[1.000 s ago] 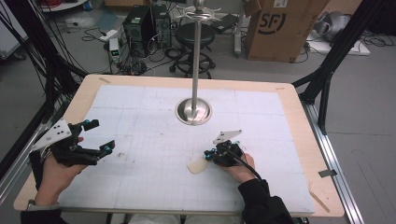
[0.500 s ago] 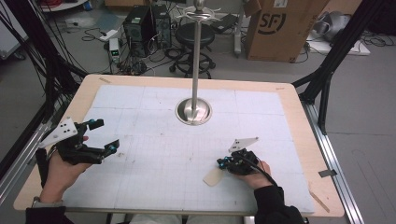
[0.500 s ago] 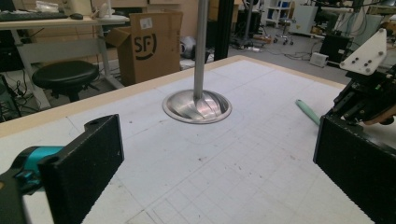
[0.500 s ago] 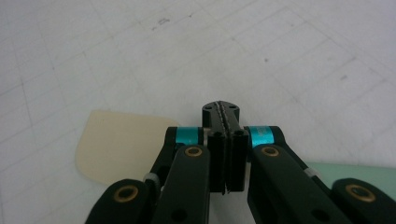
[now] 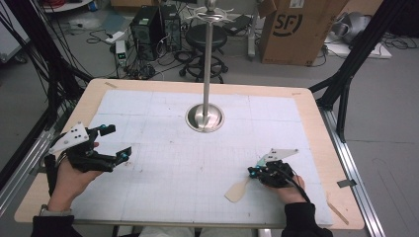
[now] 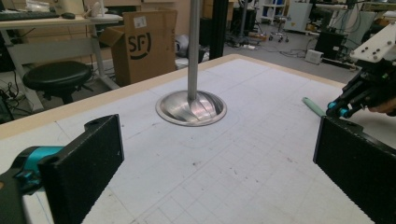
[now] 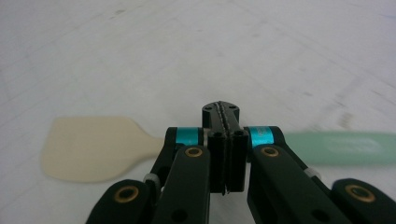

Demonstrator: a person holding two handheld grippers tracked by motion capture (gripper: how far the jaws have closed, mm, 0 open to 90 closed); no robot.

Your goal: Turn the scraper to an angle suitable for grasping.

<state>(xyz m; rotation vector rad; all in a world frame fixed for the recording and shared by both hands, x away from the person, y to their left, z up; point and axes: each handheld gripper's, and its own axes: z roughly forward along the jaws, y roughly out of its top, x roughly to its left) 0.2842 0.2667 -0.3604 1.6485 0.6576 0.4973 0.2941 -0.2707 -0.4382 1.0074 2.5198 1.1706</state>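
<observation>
A spatula (image 5: 237, 190) with a cream blade and a pale green handle (image 7: 345, 147) lies flat on the white grid mat, near the front right. My right gripper (image 5: 253, 173) is shut, its closed jaws directly over the spatula's neck. The spatula runs crosswise under the jaws, not between them. Whether the tips press on it I cannot tell. In its own view the right gripper (image 7: 222, 109) shows a closed seam. My left gripper (image 5: 114, 142) is held above the mat at the left, wide open and empty. From the left gripper (image 6: 219, 149) view, the right gripper (image 6: 341, 109) touches the handle end (image 6: 313, 106).
A tall metal stand with a round base (image 5: 204, 118) rises from the mat's far middle. The wooden table rim (image 5: 316, 128) frames the mat. Behind the table are a stool (image 5: 205, 34), a cardboard box (image 5: 291, 29), a computer tower (image 5: 148, 24) and cables.
My right gripper has moved right and toward the front edge, and the spatula has slid along with it. The left gripper has shifted slightly and stays open.
</observation>
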